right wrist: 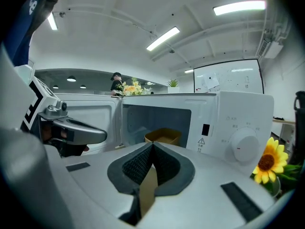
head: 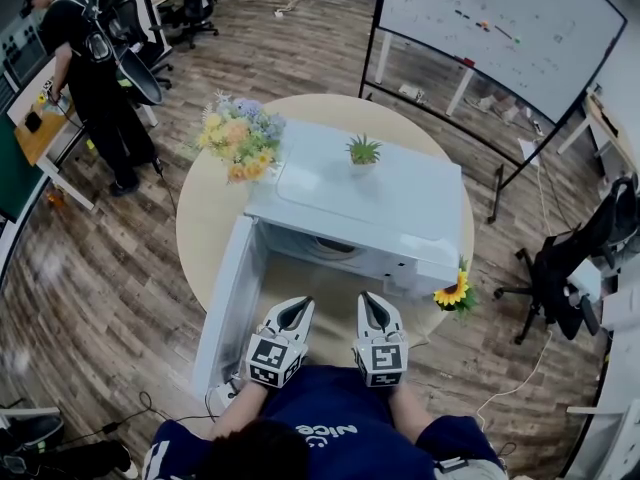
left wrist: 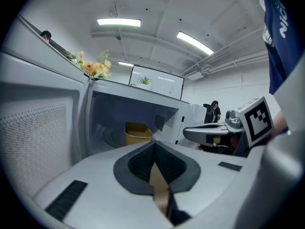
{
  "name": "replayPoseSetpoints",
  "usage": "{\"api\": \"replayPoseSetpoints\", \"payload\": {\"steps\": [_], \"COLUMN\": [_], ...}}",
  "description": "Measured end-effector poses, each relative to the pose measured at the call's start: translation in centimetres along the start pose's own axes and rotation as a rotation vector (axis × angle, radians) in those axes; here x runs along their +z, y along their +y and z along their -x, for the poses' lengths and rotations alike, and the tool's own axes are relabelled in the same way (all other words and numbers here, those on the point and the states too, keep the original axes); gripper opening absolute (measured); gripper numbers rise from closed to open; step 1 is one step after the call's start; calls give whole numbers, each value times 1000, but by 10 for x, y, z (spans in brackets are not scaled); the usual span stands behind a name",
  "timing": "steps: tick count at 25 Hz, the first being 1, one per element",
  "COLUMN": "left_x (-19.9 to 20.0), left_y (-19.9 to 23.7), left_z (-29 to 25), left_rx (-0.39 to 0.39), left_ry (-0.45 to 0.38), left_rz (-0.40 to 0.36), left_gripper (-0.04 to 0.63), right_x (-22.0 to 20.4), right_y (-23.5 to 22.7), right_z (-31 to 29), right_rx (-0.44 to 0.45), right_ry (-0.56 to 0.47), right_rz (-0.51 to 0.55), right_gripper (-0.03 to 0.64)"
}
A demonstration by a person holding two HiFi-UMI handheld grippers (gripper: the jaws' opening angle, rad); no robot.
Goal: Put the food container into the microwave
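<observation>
A brown food container (left wrist: 137, 132) (right wrist: 163, 136) sits inside the white microwave (head: 370, 203), on its turntable. The microwave door (head: 228, 303) hangs open to the left. My left gripper (head: 298, 308) (left wrist: 153, 144) is held in front of the cavity, shut, with nothing between its pads. Beside it, my right gripper (head: 371, 303) (right wrist: 152, 146) is also shut and empty. Both are a short way back from the opening, apart from the container. In the head view the container is hidden by the microwave's top.
The microwave stands on a round table (head: 205, 218) with a flower bouquet (head: 238, 136) at back left and a sunflower (head: 453, 293) by its dial (right wrist: 244, 147). A small plant (head: 363, 151) sits on top. A person (head: 95, 78), a whiteboard (head: 500, 28) and an office chair (head: 580, 258) stand around.
</observation>
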State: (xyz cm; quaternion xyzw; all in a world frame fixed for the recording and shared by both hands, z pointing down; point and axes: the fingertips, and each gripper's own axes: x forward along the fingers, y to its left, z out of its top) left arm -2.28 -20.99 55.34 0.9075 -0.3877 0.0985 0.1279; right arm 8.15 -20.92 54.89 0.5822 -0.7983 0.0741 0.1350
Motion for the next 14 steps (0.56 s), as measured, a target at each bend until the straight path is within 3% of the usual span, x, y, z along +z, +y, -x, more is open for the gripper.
{"api": "replayPoseSetpoints", "payload": {"steps": [14], "left_x": [4], "left_y": [6], "left_z": [-1], "left_rx": [14], "left_ry": [-6], "left_rz": [-14], "left_gripper": [2], "right_x": [1], "right_y": [-2], "right_z": [-3], "right_rx": [-14], "right_ry": [8], "right_rz": [53], "right_gripper": [8]}}
